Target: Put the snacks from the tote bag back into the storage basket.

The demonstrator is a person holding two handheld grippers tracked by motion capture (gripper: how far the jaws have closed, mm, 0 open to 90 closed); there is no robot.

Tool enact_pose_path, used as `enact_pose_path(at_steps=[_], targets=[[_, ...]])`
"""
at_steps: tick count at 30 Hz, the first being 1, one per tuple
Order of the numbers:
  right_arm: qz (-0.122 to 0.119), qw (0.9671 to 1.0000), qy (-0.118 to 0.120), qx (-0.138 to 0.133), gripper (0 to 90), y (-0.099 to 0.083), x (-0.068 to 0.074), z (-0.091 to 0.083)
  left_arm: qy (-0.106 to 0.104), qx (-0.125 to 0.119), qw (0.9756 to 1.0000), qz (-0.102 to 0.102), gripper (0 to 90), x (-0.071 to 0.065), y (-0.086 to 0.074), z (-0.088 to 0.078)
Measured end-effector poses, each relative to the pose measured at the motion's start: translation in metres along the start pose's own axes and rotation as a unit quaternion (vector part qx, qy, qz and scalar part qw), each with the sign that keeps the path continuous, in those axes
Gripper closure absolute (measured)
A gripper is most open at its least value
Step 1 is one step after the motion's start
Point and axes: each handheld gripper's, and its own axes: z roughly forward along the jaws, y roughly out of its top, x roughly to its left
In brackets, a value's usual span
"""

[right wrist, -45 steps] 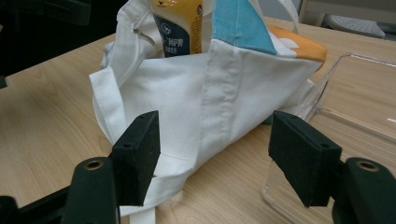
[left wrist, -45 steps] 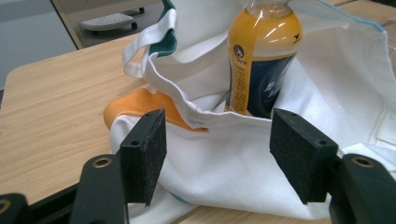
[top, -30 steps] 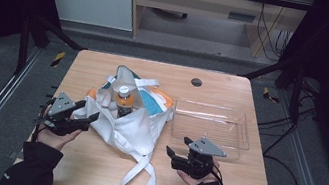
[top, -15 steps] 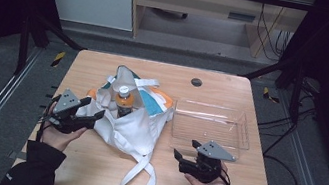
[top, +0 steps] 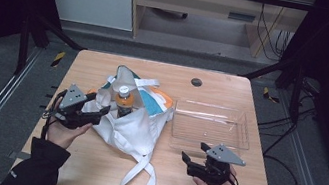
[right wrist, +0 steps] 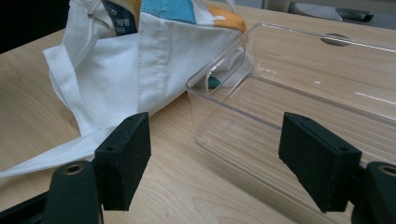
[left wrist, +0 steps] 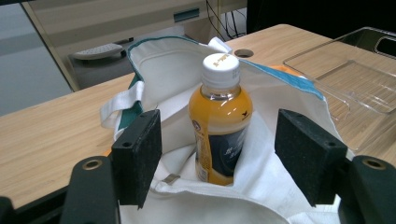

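A white tote bag [top: 138, 129] with teal and orange print lies open at the table's middle. An orange drink bottle [top: 123, 100] with a white cap stands upright in its mouth. My left gripper [top: 102, 111] is open at the bag's left edge. In the left gripper view the bottle [left wrist: 219, 126] stands just beyond the open jaws, and the bag's rim [left wrist: 205, 196] lies low between them. My right gripper [top: 188, 159] is open, low over the table in front of the clear plastic tray [top: 211, 125]. In the right gripper view it faces the tray's near corner [right wrist: 219, 88] and the bag [right wrist: 126, 70].
The bag's long strap [top: 135, 181] trails toward the table's front edge. A round cable hole [top: 196, 82] is in the table [top: 91, 65] at the back. The tray is empty and touches the bag's right side. Dark frame posts stand at both sides.
My right gripper has drifted a little to the right along the front of the tray. The left gripper has edged slightly forward toward the bag. Both stayed open.
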Motion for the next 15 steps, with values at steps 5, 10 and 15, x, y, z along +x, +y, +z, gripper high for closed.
enact_pose_path(at_steps=[5, 10, 15], targets=[[0.003, 1.0000, -0.003, -0.002, 24.2, -0.002, -0.003, -0.005, -0.001, -0.002, 1.0000, -0.002, 31.4, 0.000, 0.003, 0.002], [0.006, 1.0000, -0.006, 0.000, 22.1, -0.006, -0.007, -0.011, 0.000, -0.005, 1.0000, -0.002, 31.4, 0.000, 0.007, 0.005], [0.006, 1.0000, -0.006, 0.004, 20.3, -0.009, -0.009, -0.012, -0.001, -0.006, 1.0000, -0.003, 31.3, 0.000, 0.009, 0.009]])
